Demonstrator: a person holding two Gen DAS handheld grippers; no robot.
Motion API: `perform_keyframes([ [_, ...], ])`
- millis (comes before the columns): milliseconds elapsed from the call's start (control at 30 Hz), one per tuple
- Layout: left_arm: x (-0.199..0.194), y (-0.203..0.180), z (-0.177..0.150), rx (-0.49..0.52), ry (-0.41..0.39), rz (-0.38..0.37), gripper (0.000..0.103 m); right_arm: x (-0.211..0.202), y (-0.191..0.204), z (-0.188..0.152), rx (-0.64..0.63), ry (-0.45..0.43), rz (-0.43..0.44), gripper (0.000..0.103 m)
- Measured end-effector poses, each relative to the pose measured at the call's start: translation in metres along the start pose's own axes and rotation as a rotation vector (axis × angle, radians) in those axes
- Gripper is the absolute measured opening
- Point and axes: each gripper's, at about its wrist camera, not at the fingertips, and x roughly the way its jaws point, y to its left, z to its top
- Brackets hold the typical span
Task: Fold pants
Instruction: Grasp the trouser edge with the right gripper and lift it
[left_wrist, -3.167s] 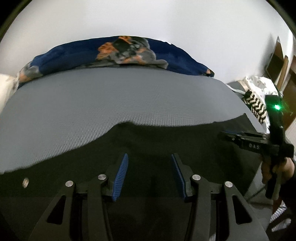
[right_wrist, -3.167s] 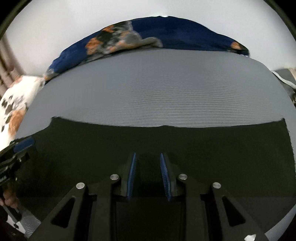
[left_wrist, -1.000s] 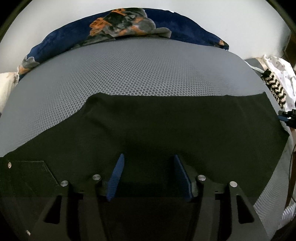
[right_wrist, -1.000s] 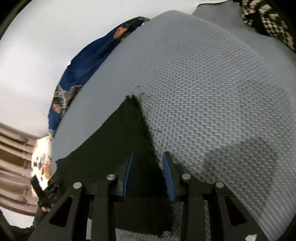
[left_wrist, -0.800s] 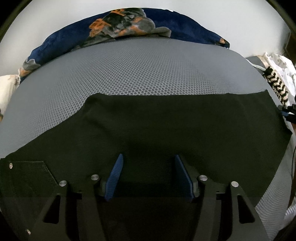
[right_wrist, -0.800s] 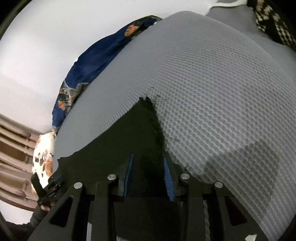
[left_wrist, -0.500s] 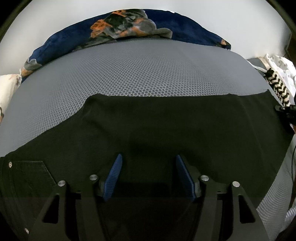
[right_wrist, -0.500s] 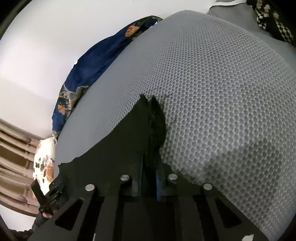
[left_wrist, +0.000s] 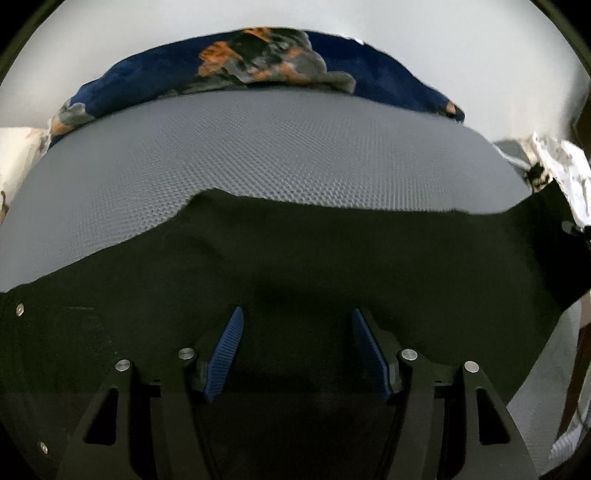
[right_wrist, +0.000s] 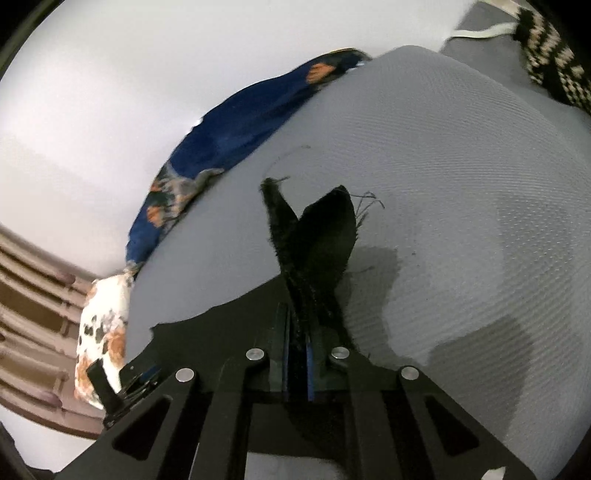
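The black pants (left_wrist: 332, 266) are spread on the grey mattress (left_wrist: 280, 155), their right hem pinched and raised by the right gripper (right_wrist: 297, 354) for folding leftward, while the left gripper (left_wrist: 295, 354) is held spread above the near cloth.

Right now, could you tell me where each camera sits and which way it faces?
Left wrist: on the left gripper, low over the black pants, facing the blue pillow; its open fingers show.
Right wrist: on the right gripper, shut on the pants' lifted hem; left gripper visible.
Shared: pants, grey mattress, pillow.
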Motion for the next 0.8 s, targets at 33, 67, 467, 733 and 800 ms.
perform_keyframes([
  [33,-0.003,0.002,0.000,-0.007,-0.008,-0.004,0.062,0.001,0.009,-0.003,-0.009,0.005,0.006,0.008],
  [67,-0.006,0.004,0.000,-0.014,-0.015,-0.007,0.062,0.003,0.018,-0.005,-0.016,0.010,0.010,0.008],
  [467,-0.036,0.031,-0.016,-0.027,-0.073,-0.001,0.062,0.058,0.117,-0.025,-0.124,0.116,0.069,0.008],
  [733,-0.054,0.055,-0.026,-0.063,-0.094,-0.024,0.062,0.118,0.184,-0.046,-0.205,0.213,0.122,0.008],
  [800,-0.059,0.063,-0.027,-0.083,-0.084,-0.047,0.062,0.136,0.198,-0.055,-0.219,0.248,0.134,0.008],
])
